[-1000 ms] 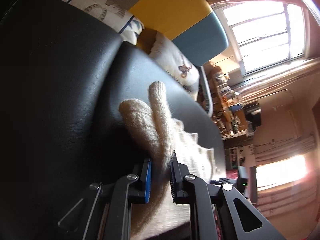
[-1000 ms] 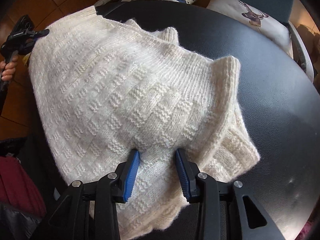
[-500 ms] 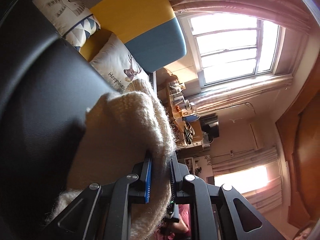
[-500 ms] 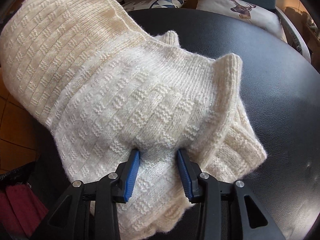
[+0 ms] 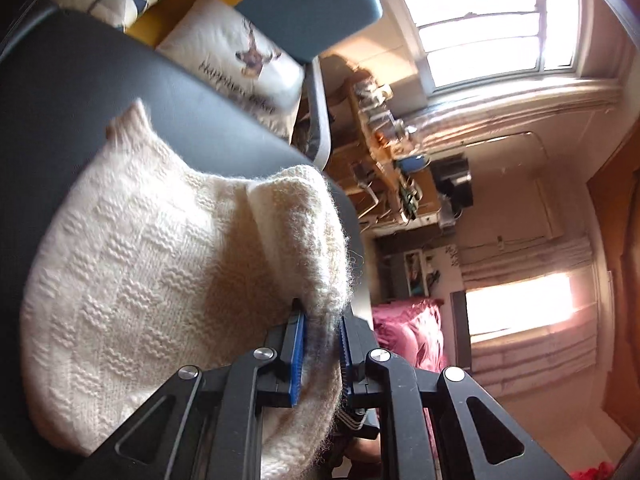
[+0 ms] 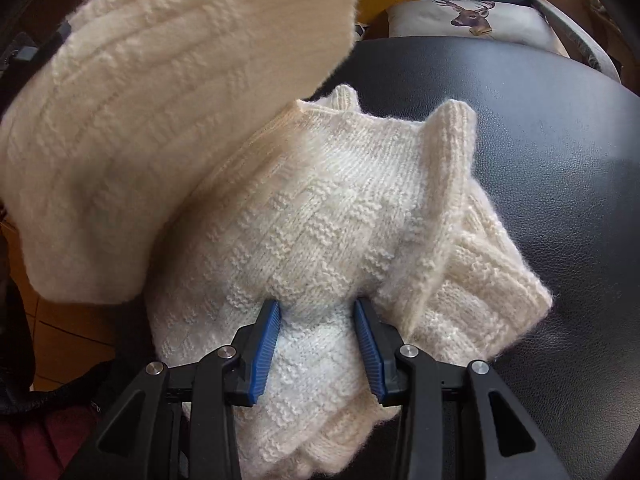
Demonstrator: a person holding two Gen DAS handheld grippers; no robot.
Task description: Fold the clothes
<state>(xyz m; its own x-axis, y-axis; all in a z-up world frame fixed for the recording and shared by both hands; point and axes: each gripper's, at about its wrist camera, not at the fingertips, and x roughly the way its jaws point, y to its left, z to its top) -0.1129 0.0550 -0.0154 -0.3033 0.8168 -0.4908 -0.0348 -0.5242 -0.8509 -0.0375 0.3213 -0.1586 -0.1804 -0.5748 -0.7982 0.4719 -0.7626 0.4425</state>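
A cream knitted sweater (image 6: 320,216) lies bunched on a black leather-look table (image 6: 540,152), one ribbed edge lifted above the rest. The left gripper (image 5: 320,346) is clamped tight on that raised edge, while the right gripper (image 6: 318,344) presses its spread blue pads (image 6: 264,354) onto the folded knit without pinching it. A deer-print cushion (image 6: 464,16) sits beyond the table.

Sunlit windows (image 5: 480,20), deer-print cushion (image 5: 244,64) behind the black leather surface (image 6: 540,128).
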